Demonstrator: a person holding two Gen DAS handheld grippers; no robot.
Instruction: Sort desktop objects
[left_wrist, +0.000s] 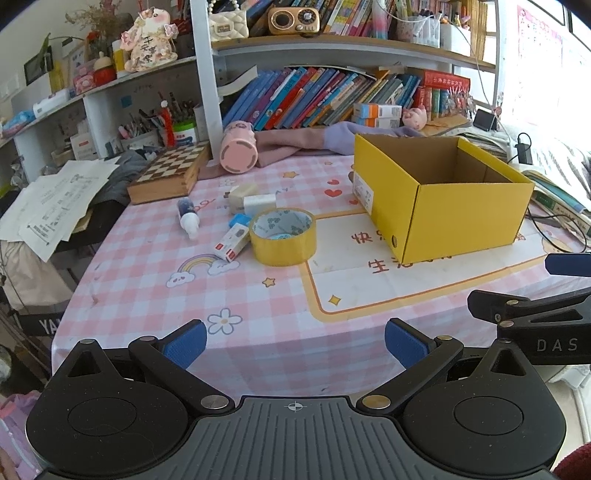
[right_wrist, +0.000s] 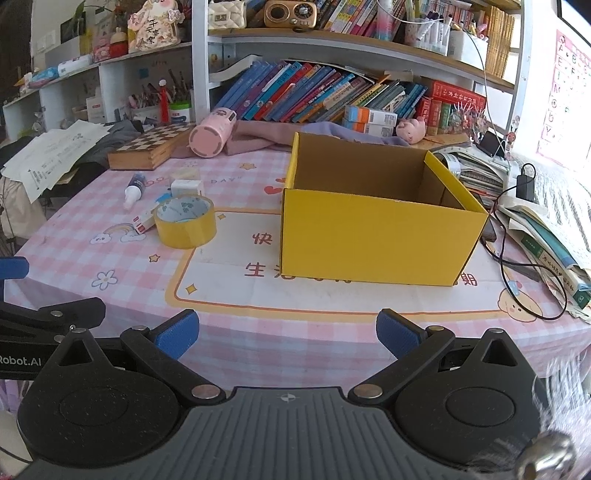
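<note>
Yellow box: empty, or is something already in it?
Empty as far as visible: the yellow box is open-topped, showing only bare brown inner walls. Its floor is mostly hidden by the front wall, so cannot tell fully.

Box (right_wrist: 373, 236): on the table (right_wrist: 122, 295), right of the tape roll (right_wrist: 184, 221).
Bottle (right_wrist: 133, 192): left of the tape roll.
Chessboard (right_wrist: 151, 146): behind the bottle.
Books (right_wrist: 314, 92): behind the box.

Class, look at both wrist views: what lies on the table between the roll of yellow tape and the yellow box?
Nothing: between the tape roll and the yellow box only bare printed tablecloth shows, clearest in the right wrist view.
</note>
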